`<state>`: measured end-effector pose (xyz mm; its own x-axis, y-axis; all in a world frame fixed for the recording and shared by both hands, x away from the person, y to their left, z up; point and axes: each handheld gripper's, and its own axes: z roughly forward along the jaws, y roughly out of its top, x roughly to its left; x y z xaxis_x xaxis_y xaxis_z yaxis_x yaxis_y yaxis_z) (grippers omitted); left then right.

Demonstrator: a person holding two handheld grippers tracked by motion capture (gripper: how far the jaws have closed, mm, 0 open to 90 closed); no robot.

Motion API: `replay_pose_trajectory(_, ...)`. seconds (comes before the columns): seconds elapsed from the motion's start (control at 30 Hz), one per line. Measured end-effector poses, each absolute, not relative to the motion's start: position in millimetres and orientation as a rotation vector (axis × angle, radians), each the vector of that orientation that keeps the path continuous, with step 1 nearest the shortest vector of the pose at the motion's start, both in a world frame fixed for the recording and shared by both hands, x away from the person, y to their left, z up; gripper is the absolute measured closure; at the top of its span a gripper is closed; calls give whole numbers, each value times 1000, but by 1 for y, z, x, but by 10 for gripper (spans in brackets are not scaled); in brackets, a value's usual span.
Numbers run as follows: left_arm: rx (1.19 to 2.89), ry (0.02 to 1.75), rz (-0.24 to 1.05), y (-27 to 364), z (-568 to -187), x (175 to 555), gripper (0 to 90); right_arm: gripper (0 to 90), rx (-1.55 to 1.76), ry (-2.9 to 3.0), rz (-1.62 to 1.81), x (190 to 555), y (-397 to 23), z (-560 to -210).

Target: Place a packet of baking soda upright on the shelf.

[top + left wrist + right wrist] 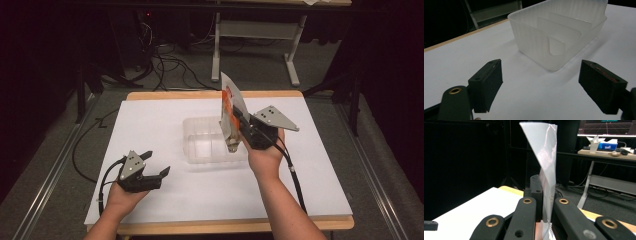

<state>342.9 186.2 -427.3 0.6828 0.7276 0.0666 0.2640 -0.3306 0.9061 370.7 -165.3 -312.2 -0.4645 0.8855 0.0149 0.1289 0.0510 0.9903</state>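
Right gripper is clamped on a flat foil packet: orange and white print on one face, plain silver on the other. The right gripper view shows both jaws pressed against the packet's lower part, with the silver sheet rising upright between and above them and twisting slightly toward its top corner. In the high view the packet stands on edge just left of that gripper, its lower end hanging over the right side of the clear plastic bin. Can't tell whether the bottom edge touches the bin.

Left gripper has its jaws wide apart and holds nothing. It sits low over the white table top, well to the left of the right gripper and nearer the person. In the left gripper view the bin is ahead of the jaws, past their tips and slightly right of centre, not between them. It is translucent, with two upright dividers inside that split it into compartments, all empty as far as visible.

Behind the right gripper's jaws: a second table with a tissue box on it.
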Motion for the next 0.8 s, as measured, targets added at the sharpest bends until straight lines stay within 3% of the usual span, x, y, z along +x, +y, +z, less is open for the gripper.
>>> replay_pose_trajectory(0.8, 1899, 772, 576, 187, -427, 344, 199, 900, 1062, 1745, 1422, 406, -140, -341)
